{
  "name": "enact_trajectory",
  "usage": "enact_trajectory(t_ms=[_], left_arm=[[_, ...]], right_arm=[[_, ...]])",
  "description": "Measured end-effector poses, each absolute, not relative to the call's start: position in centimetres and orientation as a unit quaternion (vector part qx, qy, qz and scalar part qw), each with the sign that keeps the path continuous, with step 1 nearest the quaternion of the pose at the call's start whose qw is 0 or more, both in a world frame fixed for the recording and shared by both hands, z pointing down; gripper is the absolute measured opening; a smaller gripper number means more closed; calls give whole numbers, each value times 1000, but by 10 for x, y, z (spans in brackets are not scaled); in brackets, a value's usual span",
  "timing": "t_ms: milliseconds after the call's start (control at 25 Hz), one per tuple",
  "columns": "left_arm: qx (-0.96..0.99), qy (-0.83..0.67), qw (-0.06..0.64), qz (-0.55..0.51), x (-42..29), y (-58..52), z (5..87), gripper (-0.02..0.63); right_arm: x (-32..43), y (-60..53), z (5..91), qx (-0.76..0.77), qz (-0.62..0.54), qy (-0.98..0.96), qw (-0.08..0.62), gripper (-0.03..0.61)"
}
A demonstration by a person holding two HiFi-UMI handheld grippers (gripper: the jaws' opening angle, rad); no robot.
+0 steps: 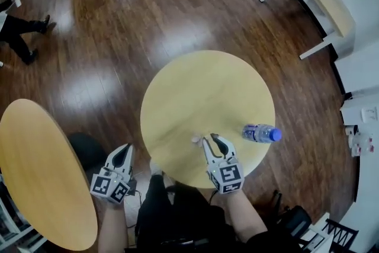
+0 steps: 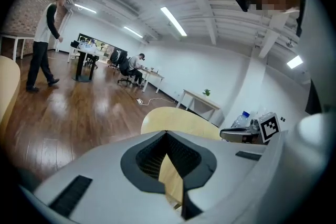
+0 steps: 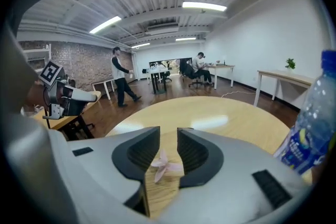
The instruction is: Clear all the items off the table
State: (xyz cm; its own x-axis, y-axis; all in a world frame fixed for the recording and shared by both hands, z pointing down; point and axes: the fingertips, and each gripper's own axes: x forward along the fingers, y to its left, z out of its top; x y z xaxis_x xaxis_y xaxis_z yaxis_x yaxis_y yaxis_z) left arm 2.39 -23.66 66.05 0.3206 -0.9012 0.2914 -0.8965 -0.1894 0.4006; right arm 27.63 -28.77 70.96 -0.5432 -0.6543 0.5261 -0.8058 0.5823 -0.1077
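Nearest me, my right gripper (image 1: 209, 138) hangs released over the round desk's (image 1: 201, 86) near edge, its jaws a little apart with a small pale pink scrap (image 3: 167, 164) between them. The scrap is thin, crumpled and petal-shaped, lying flat on the wood. To its right stands a clear bottle (image 1: 259, 133) with a blue cap; its contents I cannot make out. My left gripper (image 1: 126, 150) is clenched on nothing, off the desk.

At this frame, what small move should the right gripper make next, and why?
Probably close the right gripper on the small pink scrap. The scrap lies on the round table between the jaws, which stand apart and don't appear to press it yet. The water bottle, lying nearby on the table, can follow.
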Motion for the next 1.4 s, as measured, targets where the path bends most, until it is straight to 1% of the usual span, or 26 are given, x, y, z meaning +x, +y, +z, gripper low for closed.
enact_trajectory(t_ms=[200, 360, 400, 520, 560, 720, 880, 1040, 1280, 1400], left_arm=[[757, -589, 281, -2, 27, -234, 677, -8], [760, -588, 276, 20, 32, -226, 682, -9], [762, -586, 274, 26, 34, -225, 681, -8], [764, -582, 277, 25, 37, -226, 681, -8], [765, -581, 277, 25, 37, -226, 681, -8], [774, -573, 268, 24, 39, -233, 666, -8], [792, -559, 244, 17, 44, -245, 638, -8], [810, -550, 203, -13, 38, -273, 609, -8], [816, -552, 165, -50, 21, -275, 557, -8], [811, -567, 134, -57, 13, -271, 538, -8]], right_arm=[[266, -286, 742, 393, 189, -863, 255, 107], [263, -281, 764, 390, 190, -856, 280, 102], [263, -281, 768, 393, 189, -853, 287, 46], [267, -284, 777, 402, 196, -843, 299, 6], [267, -285, 777, 405, 200, -841, 298, 6], [270, -292, 756, 422, 200, -838, 283, 6], [281, -304, 719, 449, 179, -836, 259, 6], [290, -332, 677, 487, 141, -835, 216, 5], [299, -334, 602, 519, 102, -835, 152, 5], [306, -334, 574, 523, 79, -839, 129, 5]])
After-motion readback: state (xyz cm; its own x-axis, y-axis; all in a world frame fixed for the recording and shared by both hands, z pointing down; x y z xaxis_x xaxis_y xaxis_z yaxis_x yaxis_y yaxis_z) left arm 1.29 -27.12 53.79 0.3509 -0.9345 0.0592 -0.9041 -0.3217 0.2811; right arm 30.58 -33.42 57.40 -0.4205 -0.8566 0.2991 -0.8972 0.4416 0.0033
